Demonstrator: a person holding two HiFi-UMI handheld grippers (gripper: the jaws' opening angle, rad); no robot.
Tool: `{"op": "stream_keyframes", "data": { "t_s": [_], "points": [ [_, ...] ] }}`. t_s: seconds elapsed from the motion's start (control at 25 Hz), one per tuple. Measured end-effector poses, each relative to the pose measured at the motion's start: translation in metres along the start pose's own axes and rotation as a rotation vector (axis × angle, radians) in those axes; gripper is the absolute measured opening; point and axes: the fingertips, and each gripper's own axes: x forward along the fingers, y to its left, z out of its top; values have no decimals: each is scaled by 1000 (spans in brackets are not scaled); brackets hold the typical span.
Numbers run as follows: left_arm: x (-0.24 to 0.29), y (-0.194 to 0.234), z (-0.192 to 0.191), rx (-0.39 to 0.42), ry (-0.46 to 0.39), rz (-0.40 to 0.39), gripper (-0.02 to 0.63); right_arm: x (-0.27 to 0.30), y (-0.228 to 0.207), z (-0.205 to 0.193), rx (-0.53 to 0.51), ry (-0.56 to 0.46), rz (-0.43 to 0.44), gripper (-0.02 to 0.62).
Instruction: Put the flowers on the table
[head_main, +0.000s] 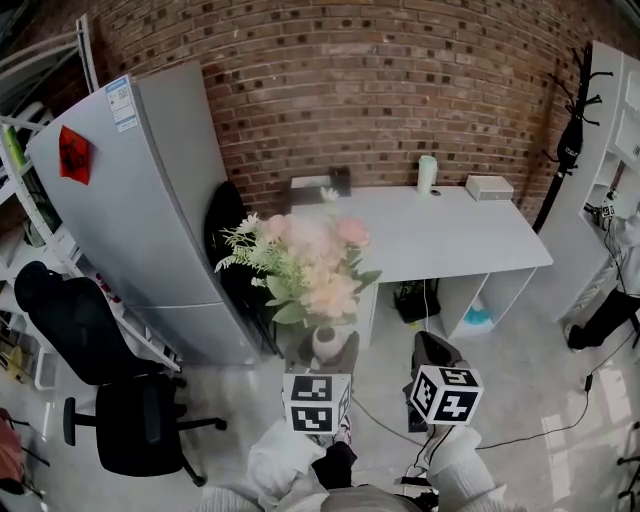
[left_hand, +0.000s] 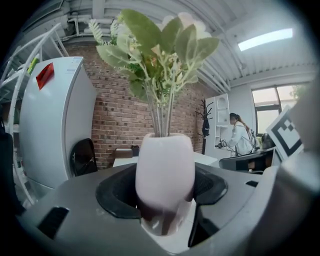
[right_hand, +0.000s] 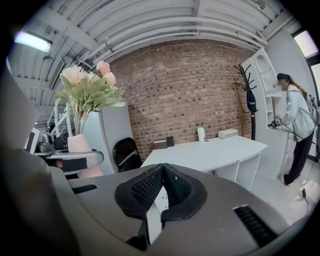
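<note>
A pale pink vase (left_hand: 165, 172) with pink flowers and green leaves (head_main: 305, 265) is held upright in the air, well short of the white table (head_main: 440, 235). My left gripper (head_main: 327, 350) is shut on the vase, its black pads (left_hand: 116, 192) pressing both sides. The bouquet (left_hand: 157, 47) rises above the jaws. My right gripper (head_main: 432, 350) hangs beside it to the right, shut with nothing between its pads (right_hand: 161, 192). In the right gripper view the vase (right_hand: 79, 143) and flowers (right_hand: 87, 85) show at the left.
A grey refrigerator (head_main: 140, 200) stands left of the table, with a black chair (head_main: 228, 235) beside it. On the table's far edge are a pale cup (head_main: 427, 173) and a white box (head_main: 489, 187). A black office chair (head_main: 120, 400) is at lower left. A person (right_hand: 297, 125) stands by white shelves.
</note>
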Motion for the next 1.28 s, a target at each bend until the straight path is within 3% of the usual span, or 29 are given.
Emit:
{"op": "stream_keyframes", "data": {
  "t_s": [0.4,1.0,1.28],
  "points": [
    [95,30,20,7,-12,-17,276,88,-26,29,0,9,-26,23],
    [233,110,73,11,-26,-6,276,246,-18,98,-31,5,23,23],
    [277,136,78,9,-21,4,276,291,-21,104,-44,35,24,23]
  ]
}}
